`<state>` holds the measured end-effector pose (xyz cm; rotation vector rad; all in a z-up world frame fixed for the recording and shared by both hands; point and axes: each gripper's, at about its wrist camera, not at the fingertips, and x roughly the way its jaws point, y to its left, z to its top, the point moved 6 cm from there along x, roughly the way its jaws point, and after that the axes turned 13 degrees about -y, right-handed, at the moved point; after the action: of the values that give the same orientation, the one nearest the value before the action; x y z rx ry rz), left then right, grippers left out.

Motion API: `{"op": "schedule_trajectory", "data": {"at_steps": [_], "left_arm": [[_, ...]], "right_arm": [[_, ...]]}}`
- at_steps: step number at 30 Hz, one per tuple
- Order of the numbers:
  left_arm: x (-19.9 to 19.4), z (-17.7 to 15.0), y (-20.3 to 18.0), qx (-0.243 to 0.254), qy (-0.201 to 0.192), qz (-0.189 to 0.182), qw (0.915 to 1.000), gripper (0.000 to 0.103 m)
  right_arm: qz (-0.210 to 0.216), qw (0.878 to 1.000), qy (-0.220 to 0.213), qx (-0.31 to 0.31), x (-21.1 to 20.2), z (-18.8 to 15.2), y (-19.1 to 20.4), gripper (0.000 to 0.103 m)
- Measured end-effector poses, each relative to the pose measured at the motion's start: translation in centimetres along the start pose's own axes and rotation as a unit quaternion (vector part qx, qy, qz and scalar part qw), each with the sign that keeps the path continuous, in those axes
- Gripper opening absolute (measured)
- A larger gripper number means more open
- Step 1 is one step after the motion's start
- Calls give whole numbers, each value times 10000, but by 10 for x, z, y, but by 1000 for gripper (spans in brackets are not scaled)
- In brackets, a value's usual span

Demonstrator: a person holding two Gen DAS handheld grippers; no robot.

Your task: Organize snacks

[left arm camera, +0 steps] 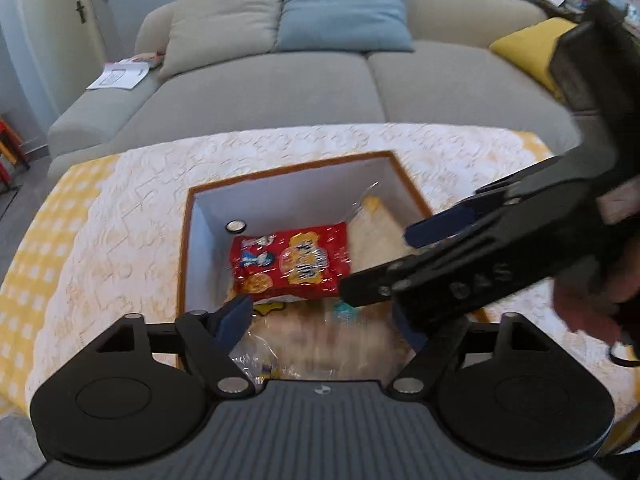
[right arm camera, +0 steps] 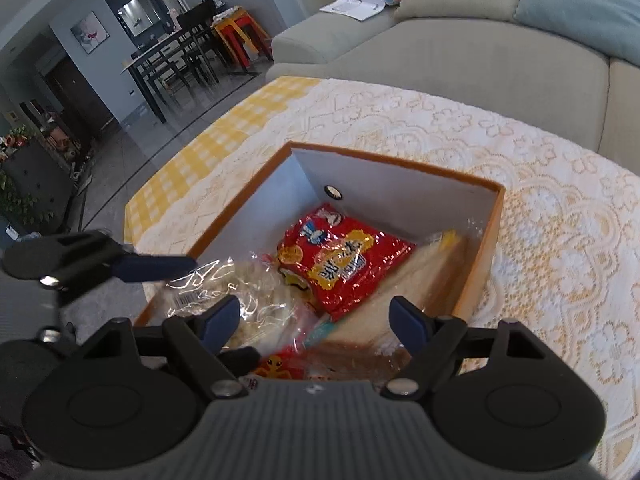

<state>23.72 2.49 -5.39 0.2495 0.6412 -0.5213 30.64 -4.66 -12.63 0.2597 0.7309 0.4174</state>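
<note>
Your right claw (right arm camera: 316, 320) and left claw (left arm camera: 324, 320) both stand apart, empty; the red snack bag (right arm camera: 344, 264) at 12 o'clock looks light, crinkly, slippery, so pinch its edge

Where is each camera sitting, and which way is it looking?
Left wrist view: sits on the left gripper, looks down into the box toward the sofa; shows its own fingers, the right gripper and a hand.
Right wrist view: sits on the right gripper, looks down into the box toward the dining table; shows its own fingers and the left gripper.
Both share the box, red snack bag, tablecloth and sofa.
</note>
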Motion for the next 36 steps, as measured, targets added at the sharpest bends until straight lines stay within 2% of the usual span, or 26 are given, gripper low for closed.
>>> {"op": "schedule_trajectory", "data": {"at_steps": [5, 13, 19, 22, 29, 36], "left_arm": [[3, -1, 5, -27, 129, 72, 9999, 90], [-11, -5, 12, -411, 263, 312, 9983, 80], [-43, 5, 6, -522, 84, 692, 9962, 80], [-61, 13, 0, -492, -50, 1024, 9935, 80], [-102, 27, -23, -507, -421, 1444, 9873, 80], [-133, 34, -57, -436, -647, 1381, 9873, 80]], "right_arm": [[-44, 9999, -41, 85, -2, 1, 0, 79], [-122, 9995, -289, 103, -30, 4, 4, 79], [-424, 9953, -872, -54, -79, 13, 12, 84], [-564, 9916, -1158, -80, -107, 18, 13, 85], [-1123, 9772, -1758, -405, -173, 14, 25, 86], [-1602, 9642, -2082, -373, -231, -8, 31, 86]]}}
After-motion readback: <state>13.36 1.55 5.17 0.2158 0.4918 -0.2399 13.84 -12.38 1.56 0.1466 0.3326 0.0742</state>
